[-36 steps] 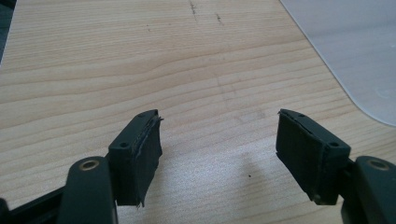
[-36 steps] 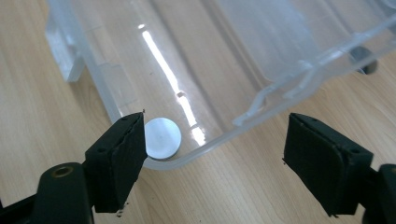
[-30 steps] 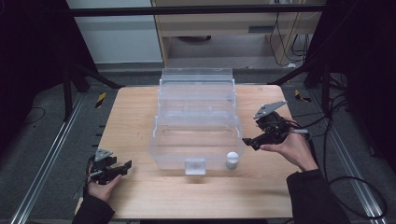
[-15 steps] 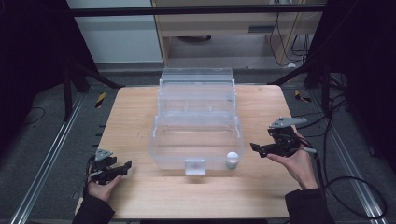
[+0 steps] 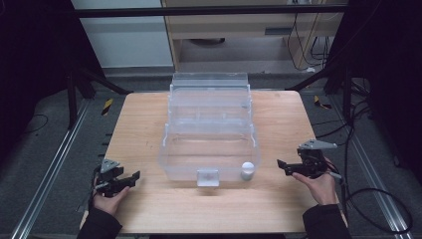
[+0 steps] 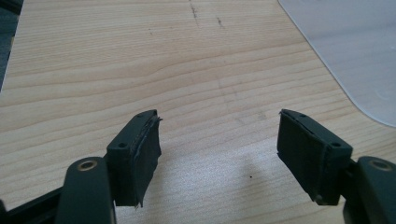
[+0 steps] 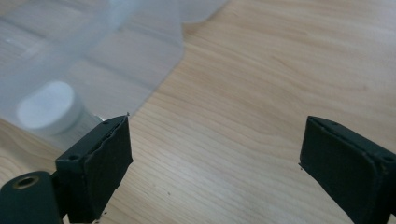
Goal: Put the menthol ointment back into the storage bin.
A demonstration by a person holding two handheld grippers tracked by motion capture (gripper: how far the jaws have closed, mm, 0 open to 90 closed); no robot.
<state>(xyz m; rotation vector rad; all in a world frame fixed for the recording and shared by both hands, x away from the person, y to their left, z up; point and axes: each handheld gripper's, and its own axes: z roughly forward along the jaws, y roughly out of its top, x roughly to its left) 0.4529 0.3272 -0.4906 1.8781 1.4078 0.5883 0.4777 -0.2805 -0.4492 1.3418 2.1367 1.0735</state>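
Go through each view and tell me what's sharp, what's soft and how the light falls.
High view: table evenly lit, surroundings dark, clear box faint. Left gripper view: wood grain crisp, a soft shadow between the open fingers. Right gripper view: fingers and wood sharp, white cap hazy through the box wall.

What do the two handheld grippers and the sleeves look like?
Both the left gripper and the right gripper are black, with two flat jaws faced in dark pads and a grey three-cornered plate on top. A black cable trails from the right one. Sleeves are dark.
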